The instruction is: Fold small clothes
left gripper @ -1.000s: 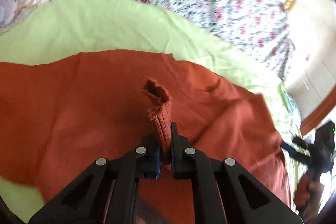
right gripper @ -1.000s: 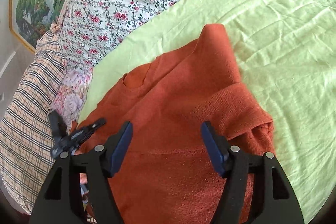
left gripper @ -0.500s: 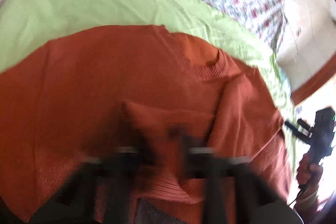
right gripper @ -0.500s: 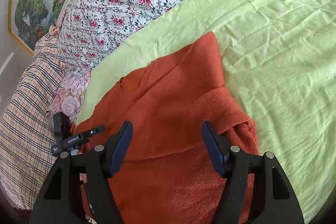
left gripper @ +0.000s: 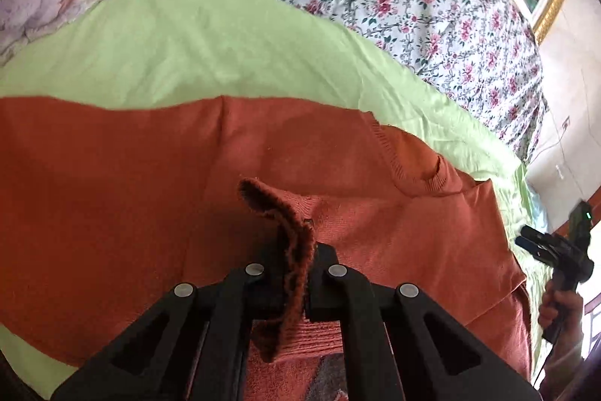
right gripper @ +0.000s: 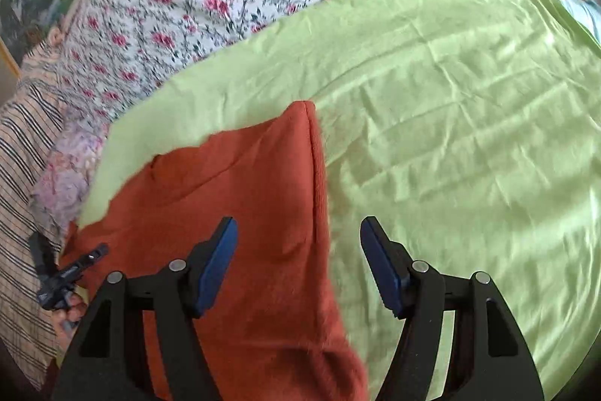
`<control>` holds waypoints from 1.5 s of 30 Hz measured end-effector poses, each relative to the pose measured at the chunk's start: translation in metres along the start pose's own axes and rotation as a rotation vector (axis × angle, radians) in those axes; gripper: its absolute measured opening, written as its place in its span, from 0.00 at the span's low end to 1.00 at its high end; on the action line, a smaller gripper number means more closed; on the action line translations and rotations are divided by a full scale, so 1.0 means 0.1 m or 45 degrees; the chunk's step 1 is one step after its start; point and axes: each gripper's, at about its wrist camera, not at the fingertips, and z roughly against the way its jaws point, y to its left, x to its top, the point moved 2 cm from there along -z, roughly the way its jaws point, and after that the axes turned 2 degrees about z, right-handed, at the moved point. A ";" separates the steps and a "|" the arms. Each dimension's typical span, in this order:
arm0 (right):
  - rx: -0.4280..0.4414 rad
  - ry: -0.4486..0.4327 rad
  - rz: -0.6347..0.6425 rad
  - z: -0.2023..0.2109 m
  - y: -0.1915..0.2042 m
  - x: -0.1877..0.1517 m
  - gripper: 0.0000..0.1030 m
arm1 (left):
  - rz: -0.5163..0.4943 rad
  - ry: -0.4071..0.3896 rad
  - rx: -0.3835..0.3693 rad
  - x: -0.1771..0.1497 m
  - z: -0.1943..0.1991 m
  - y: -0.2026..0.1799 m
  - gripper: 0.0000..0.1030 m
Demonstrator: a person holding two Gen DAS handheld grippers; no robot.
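- Left tongs [left gripper: 300,273], as we see them, are clamped on a ribbed edge of the orange sweater [left gripper: 150,213].
- Right tongs [right gripper: 298,265] stand wide apart, holding nothing, above the sweater's right-hand edge.
- We find the sweater spread on the green sheet [right gripper: 450,100] of the bed.
- We judge the knit soft, light and limp; hems and cuffs give the firmest hold.

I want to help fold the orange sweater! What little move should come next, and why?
Probably lay the pinched cuff across the orange sweater and let go. The left gripper is shut on it over the sweater's body, while the right gripper is open, holding nothing.
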 end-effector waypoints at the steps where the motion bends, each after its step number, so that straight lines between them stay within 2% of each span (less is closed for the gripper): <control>1: -0.012 0.023 0.020 -0.09 0.01 0.03 0.67 | -0.006 -0.024 0.013 0.01 0.03 -0.01 0.03; 5: -0.069 0.123 0.074 -0.45 0.02 0.05 0.67 | 0.024 -0.066 -0.009 0.06 0.09 -0.02 0.03; 6: -0.083 0.151 0.099 -0.54 0.03 0.02 0.60 | 0.022 -0.062 -0.007 0.06 0.09 -0.03 0.03; 7: -0.105 0.158 0.132 -0.58 0.05 0.00 0.21 | 0.014 -0.062 -0.009 0.06 0.10 -0.07 0.03; 8: -0.123 0.143 0.168 -0.57 0.07 0.00 0.11 | -0.001 -0.069 -0.016 0.07 0.11 -0.11 0.03; 10: -0.054 0.104 0.104 -0.43 0.03 0.07 0.10 | -0.032 -0.074 -0.034 0.08 0.10 -0.21 0.03; 12: -0.066 0.015 0.075 -0.21 -0.06 0.16 0.10 | -0.058 -0.060 0.007 0.07 0.00 -0.29 0.03; 13: -0.063 0.007 0.058 -0.18 -0.11 0.17 0.10 | -0.061 -0.043 0.029 0.06 -0.06 -0.29 0.03; 15: -0.071 0.043 0.036 -0.27 -0.19 0.13 0.10 | -0.043 0.006 0.074 0.03 -0.19 -0.23 0.03; 17: -0.107 0.086 0.054 -0.40 -0.21 0.04 0.10 | -0.021 -0.002 0.066 0.02 -0.21 -0.18 0.03; 20: -0.078 0.060 -0.003 -0.35 -0.25 0.05 0.11 | -0.021 0.002 0.085 0.01 -0.20 -0.15 0.04; 22: -0.133 0.040 0.017 -0.27 -0.21 0.06 0.12 | -0.032 0.008 0.098 0.00 -0.22 -0.15 0.04; 24: -0.248 -0.039 0.062 -0.12 -0.08 0.04 0.12 | -0.041 0.017 0.115 -0.01 -0.25 -0.17 0.04; 26: -0.233 -0.103 0.096 0.01 0.06 0.01 0.12 | -0.049 0.026 0.136 -0.02 -0.27 -0.19 0.04; 27: -0.185 -0.111 0.113 0.04 0.13 -0.04 0.12 | -0.051 0.032 0.146 -0.02 -0.28 -0.19 0.05; 29: -0.099 -0.042 0.141 -0.06 0.21 -0.11 0.12 | -0.046 0.043 0.162 -0.03 -0.28 -0.17 0.06; 31: -0.177 0.060 0.160 -0.25 0.15 -0.22 0.10 | -0.041 0.058 0.200 -0.05 -0.24 -0.14 0.11; 32: -0.186 0.081 0.142 -0.31 0.10 -0.25 0.10 | -0.041 0.060 0.208 -0.07 -0.20 -0.12 0.11; 33: -0.147 0.070 0.091 -0.30 0.02 -0.26 0.10 | -0.038 0.052 0.216 -0.10 -0.10 -0.09 0.12; 35: -0.131 0.055 0.017 -0.19 -0.02 -0.24 0.14 | -0.033 0.030 0.233 -0.14 0.07 -0.03 0.13; 37: -0.129 0.018 0.015 -0.06 0.08 -0.26 0.41 | -0.026 -0.012 0.257 -0.18 0.31 0.07 0.21; 38: -0.108 0.000 0.026 0.00 0.14 -0.30 0.64 | -0.022 -0.034 0.281 -0.18 0.42 0.13 0.25; 39: -0.078 -0.026 0.050 0.09 0.24 -0.34 0.69 | -0.017 -0.056 0.308 -0.18 0.53 0.20 0.32; 42: 0.000 -0.031 0.123 0.20 0.51 -0.51 0.69 | 0.002 -0.140 0.457 -0.09 0.90 0.54 0.51; 45: 0.069 0.008 0.147 0.21 0.71 -0.70 0.69 | 0.034 -0.209 0.595 0.09 1.16 0.90 0.65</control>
